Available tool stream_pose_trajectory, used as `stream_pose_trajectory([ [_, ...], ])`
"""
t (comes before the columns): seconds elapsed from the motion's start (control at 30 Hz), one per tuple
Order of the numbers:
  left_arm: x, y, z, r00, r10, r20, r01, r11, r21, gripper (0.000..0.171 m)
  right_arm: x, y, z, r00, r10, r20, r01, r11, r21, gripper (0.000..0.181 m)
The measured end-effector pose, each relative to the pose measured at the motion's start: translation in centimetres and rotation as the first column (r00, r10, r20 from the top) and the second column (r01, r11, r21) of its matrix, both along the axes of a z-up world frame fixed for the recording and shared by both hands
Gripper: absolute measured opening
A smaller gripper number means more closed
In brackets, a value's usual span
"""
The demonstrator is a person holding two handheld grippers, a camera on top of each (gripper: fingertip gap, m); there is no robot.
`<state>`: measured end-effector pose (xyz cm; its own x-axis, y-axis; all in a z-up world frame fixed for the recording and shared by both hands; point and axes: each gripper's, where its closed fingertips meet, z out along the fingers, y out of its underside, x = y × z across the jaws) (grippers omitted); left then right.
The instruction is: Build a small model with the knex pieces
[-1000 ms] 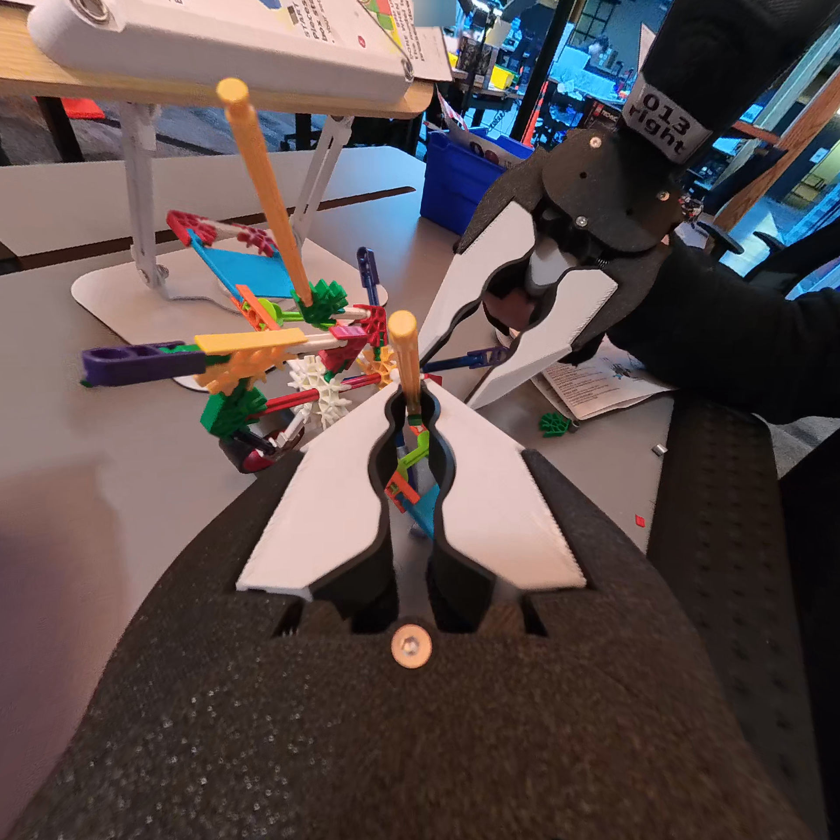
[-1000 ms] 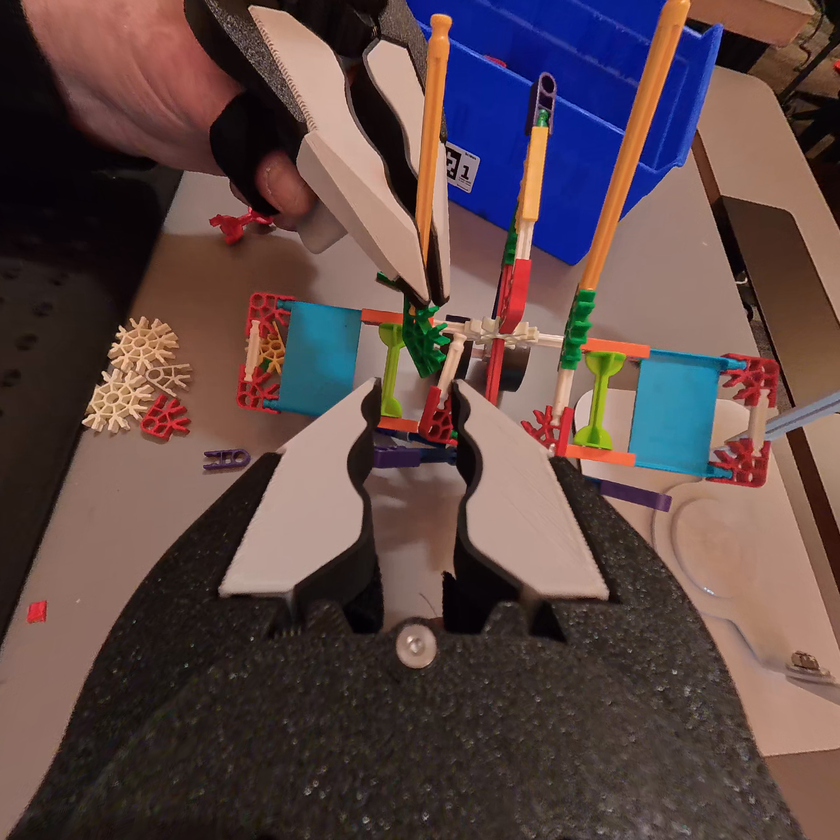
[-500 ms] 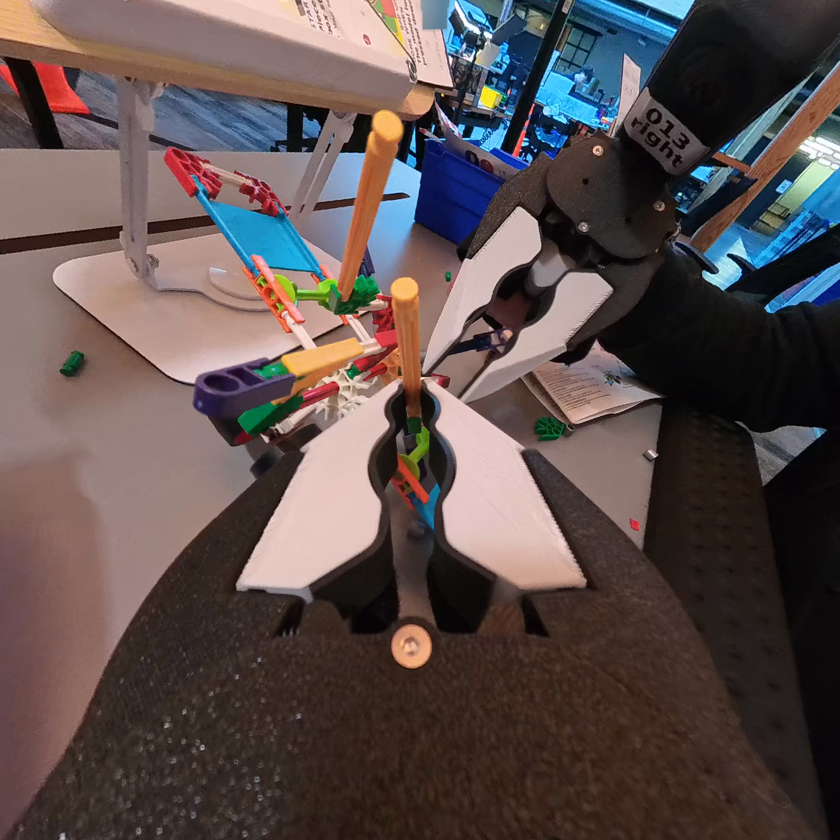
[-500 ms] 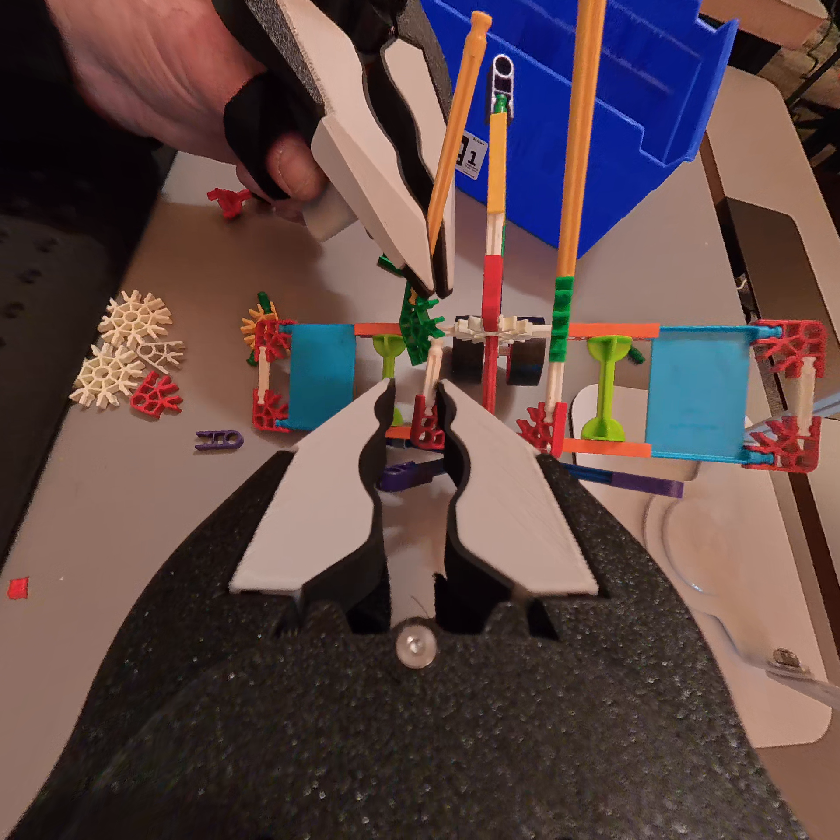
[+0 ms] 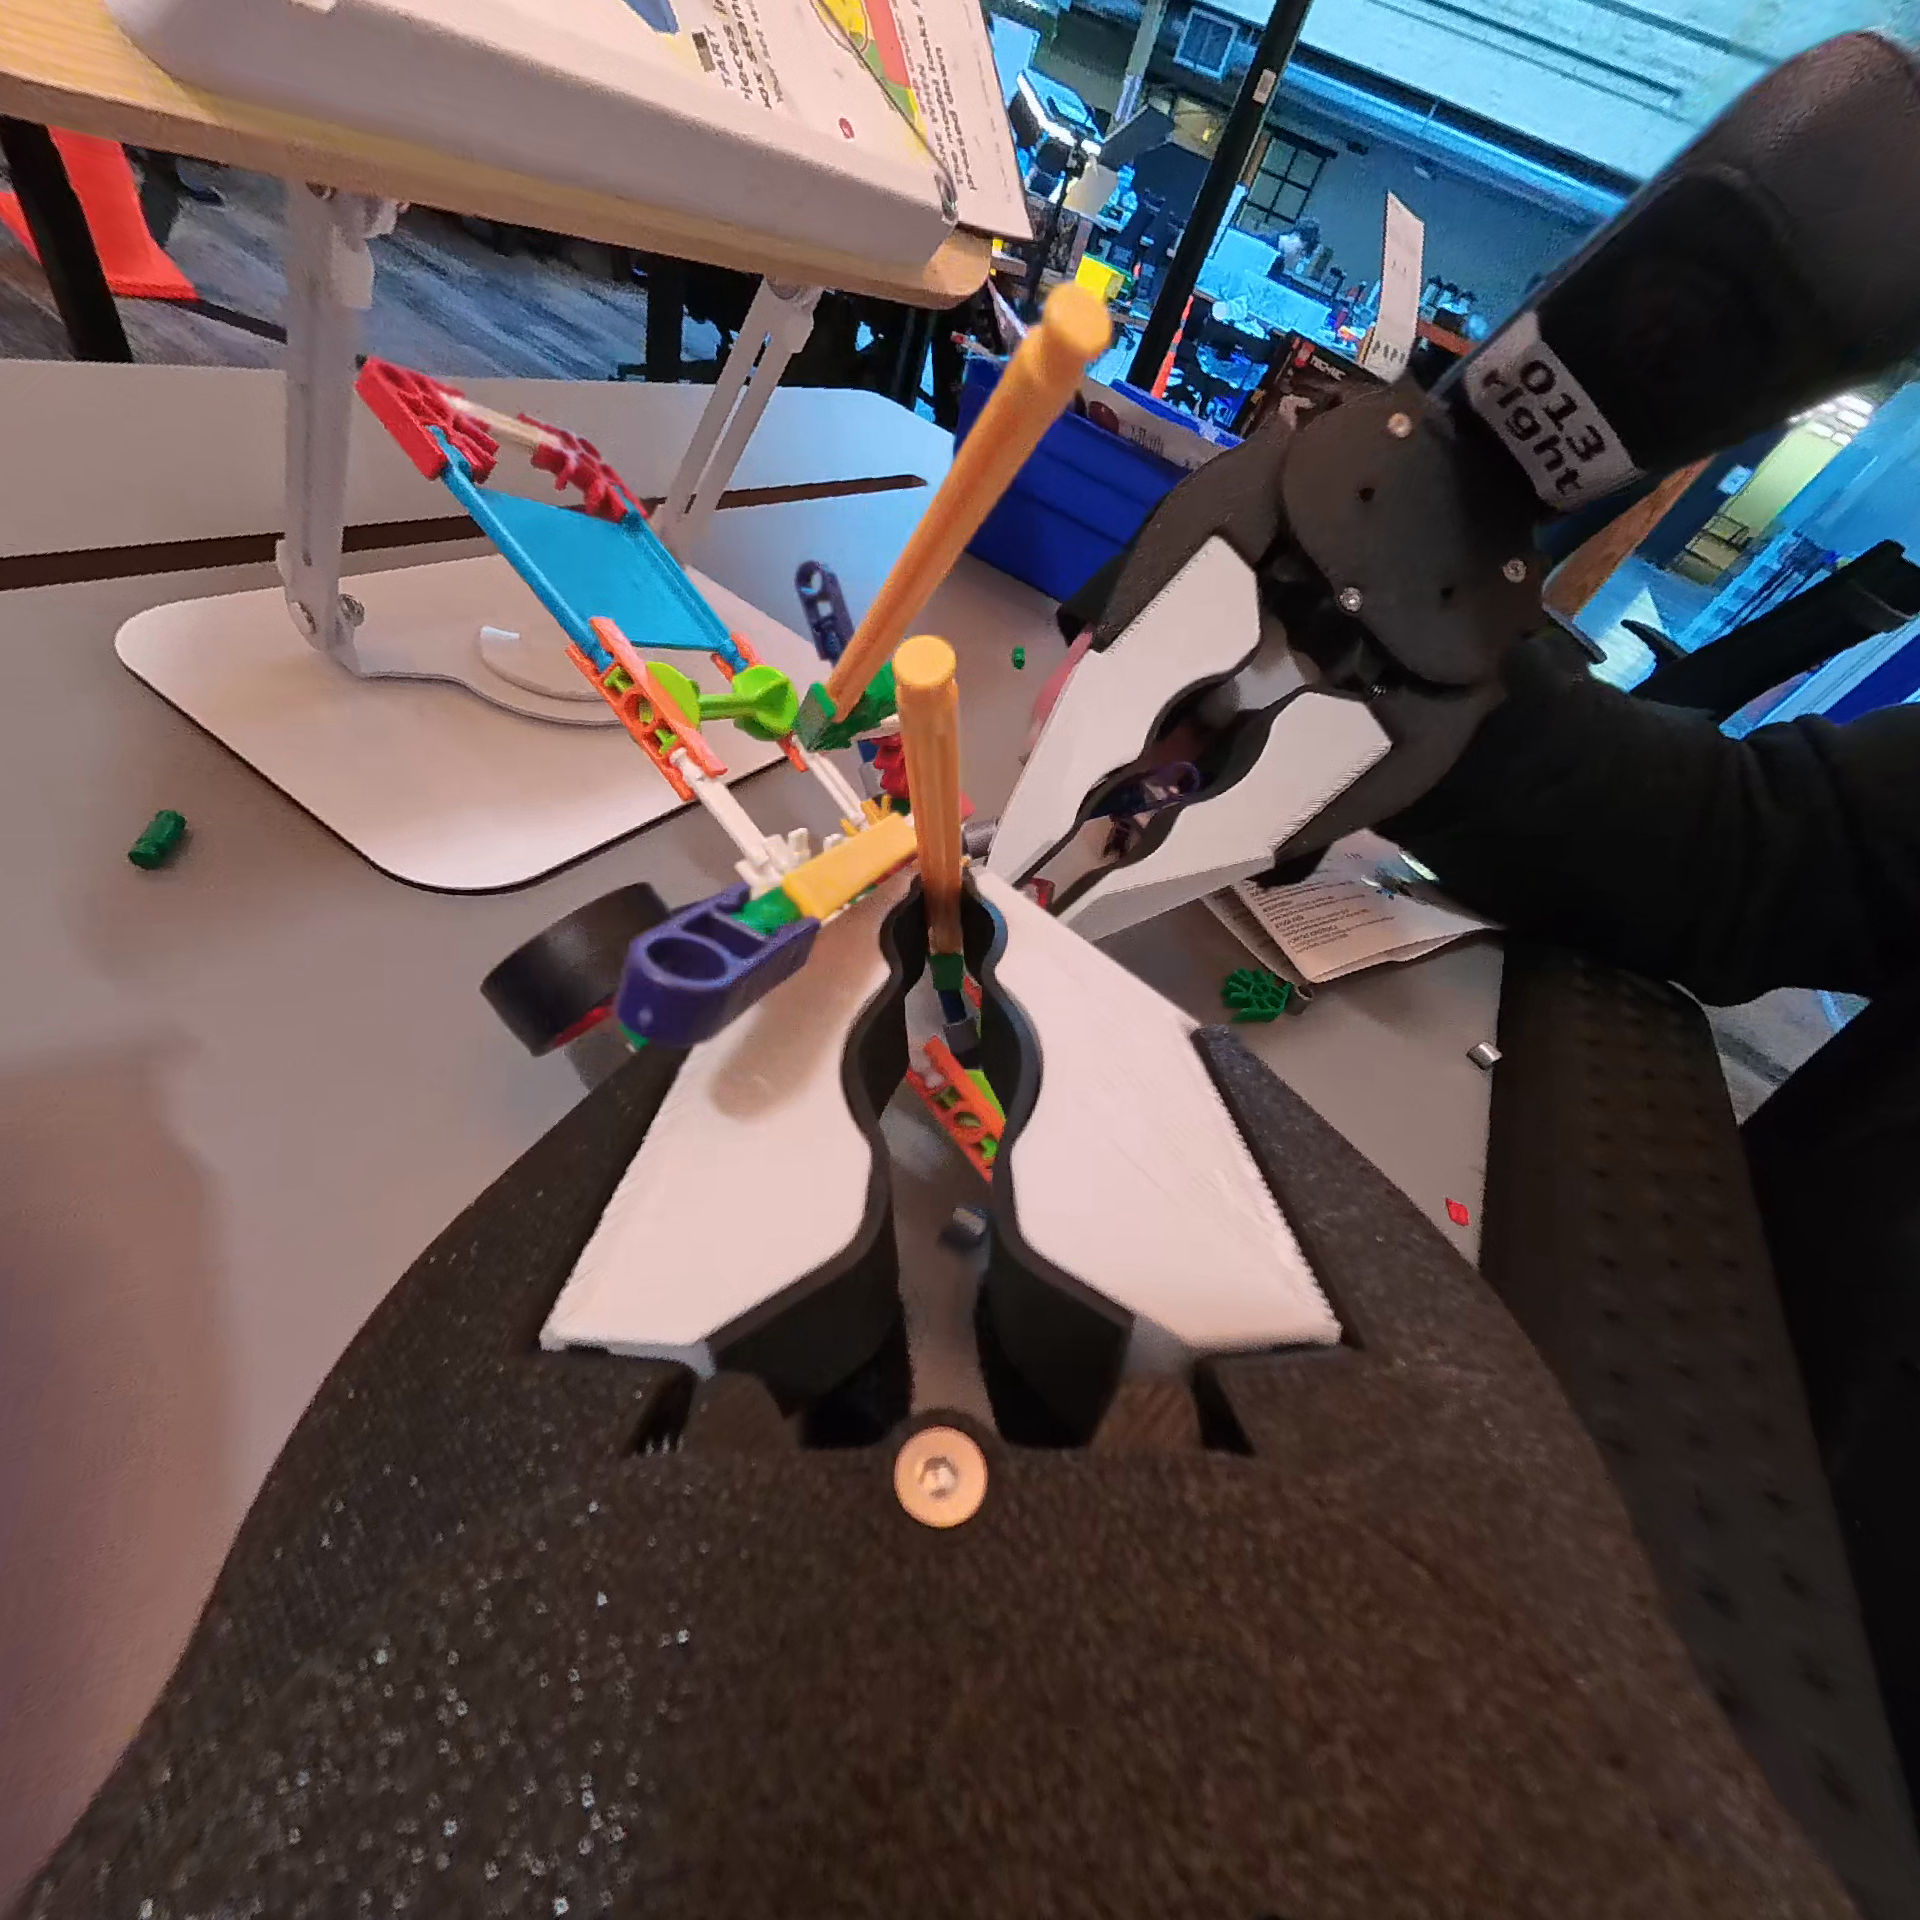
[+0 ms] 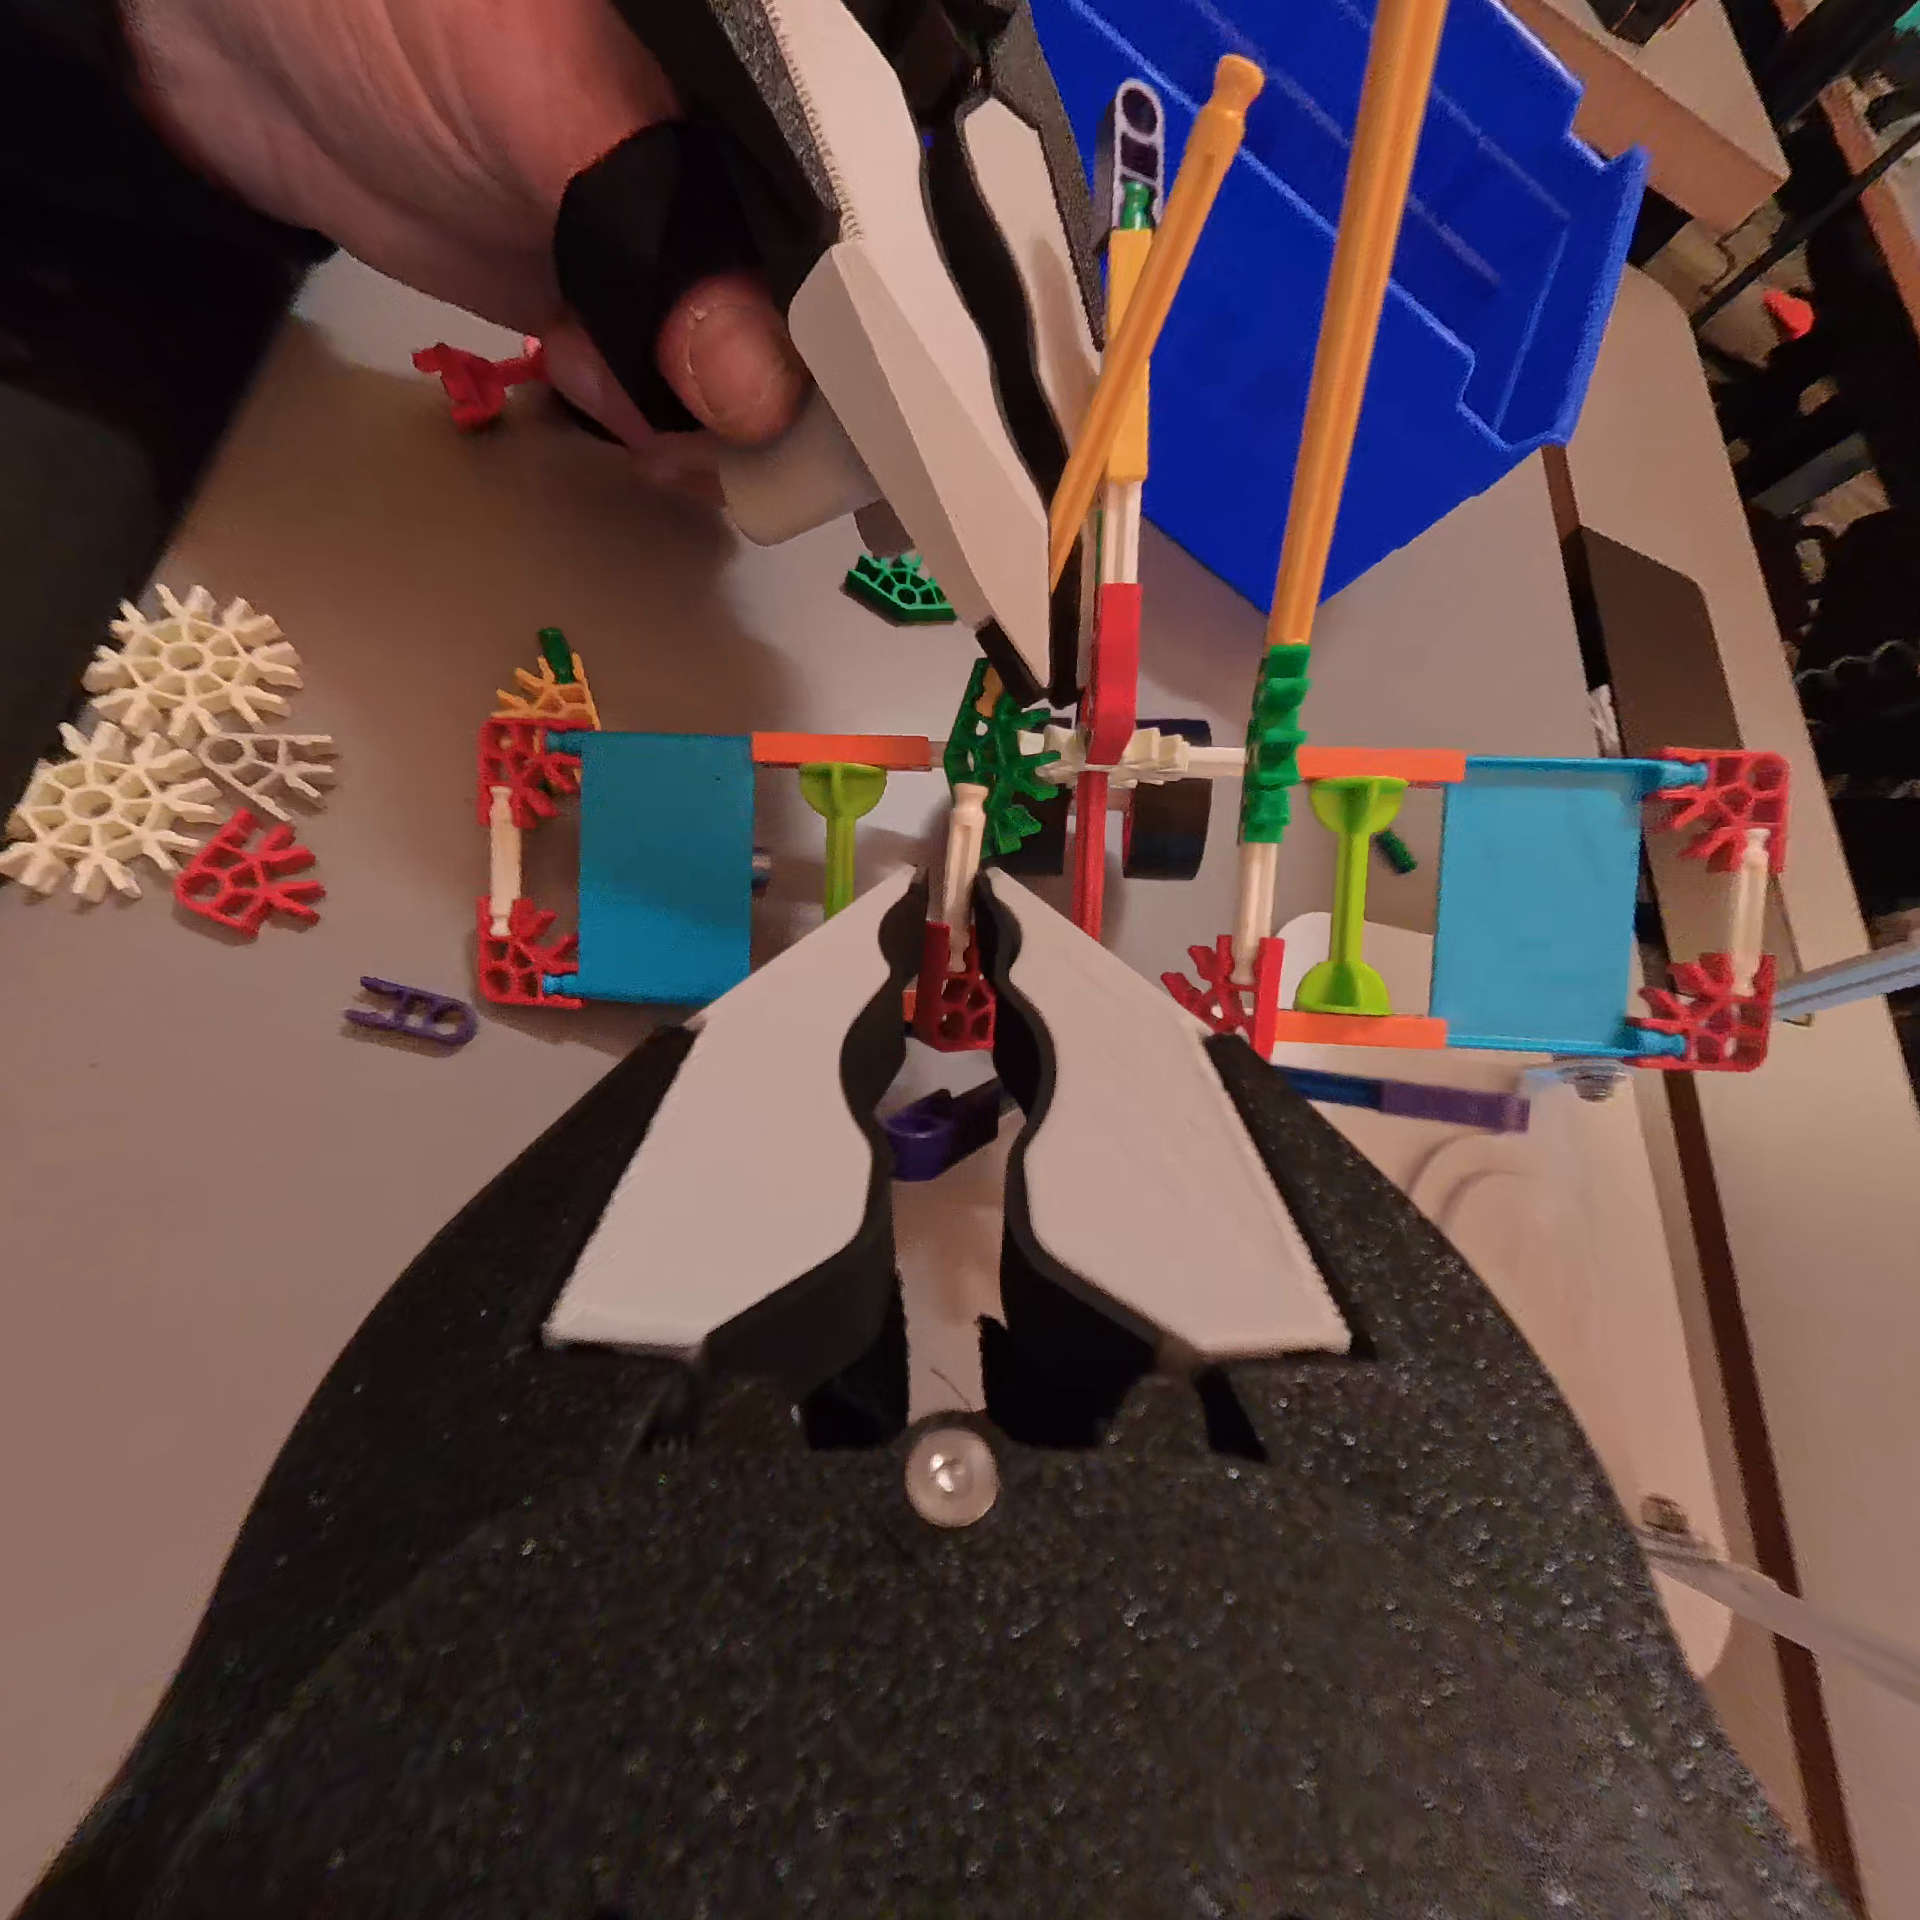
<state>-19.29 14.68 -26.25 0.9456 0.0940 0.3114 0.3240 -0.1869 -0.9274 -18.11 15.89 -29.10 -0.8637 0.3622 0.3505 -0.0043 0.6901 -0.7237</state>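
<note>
Left wrist view: left gripper clamped on the lower end of a yellow rod that stands up out of the toy model. Fingertips closed onto the rod; contact point partly hidden by the finger bodies. Model is tilted, lower half cut off behind the gripper. Blue panel w/ red connectors sticks up left-rear; second, longer yellow rod leans right. Black wheel just beside the left finger, half hidden. Right gripper comes in from the right, gloved hand behind it; what its tips pinch is hard to make out here, only a purple bit in the gap. White stand w/ a booklet on top, top cut off by frame. Green cylinder piece loose on the table far left.

Right wrist view: right gripper nearly closed, tips pinching a white rod above a red connector on the model's near edge. Model seen full width here: two blue panels, lime spools, orange bars. Left gripper descends from top left, bare hand behind it. Only this view shows: white snowflake connectors and a loose red connector at left, purple clip, blue bin behind, top cut off.
</note>
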Motion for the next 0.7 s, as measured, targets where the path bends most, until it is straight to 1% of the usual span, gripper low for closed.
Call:
stream_pose_trajectory([
  [0.17, 0.2, 0.0, 0.0, 1.0, -0.013, 0.011, 0.013, 1.0, 0.009, 0.005, 0.4, -0.2, -0.4, 0.998, 0.035, -0.046, -0.032, 0.997, 0.063, 0.008],
  [0.37, 0.9, 0.1, 0.3, 0.998, -0.059, 0.021, 0.059, 0.998, 0.023, 0.005, 0.9, -0.1, -0.8, 0.995, 0.076, -0.061, -0.069, 0.992, 0.103, 0.006],
  [0.57, 1.0, 0.0, 0.2, 0.997, -0.069, 0.027, 0.068, 0.997, 0.022, 0.005, 0.7, -0.1, -0.7, 0.993, 0.069, -0.093, -0.059, 0.992, 0.112, 0.007],
  [0.63, 1.0, -0.1, 0.2, 0.997, -0.068, 0.028, 0.067, 0.997, 0.025, 0.005, 0.8, 0.0, -0.8, 0.993, 0.072, -0.088, -0.061, 0.99, 0.127, 0.012],
  [0.7, 1.0, -0.1, 0.2, 0.997, -0.066, 0.029, 0.065, 0.997, 0.027, 0.005, 0.6, 0.2, -0.8, 0.994, 0.065, -0.09, -0.053, 0.99, 0.132, 0.012],
])
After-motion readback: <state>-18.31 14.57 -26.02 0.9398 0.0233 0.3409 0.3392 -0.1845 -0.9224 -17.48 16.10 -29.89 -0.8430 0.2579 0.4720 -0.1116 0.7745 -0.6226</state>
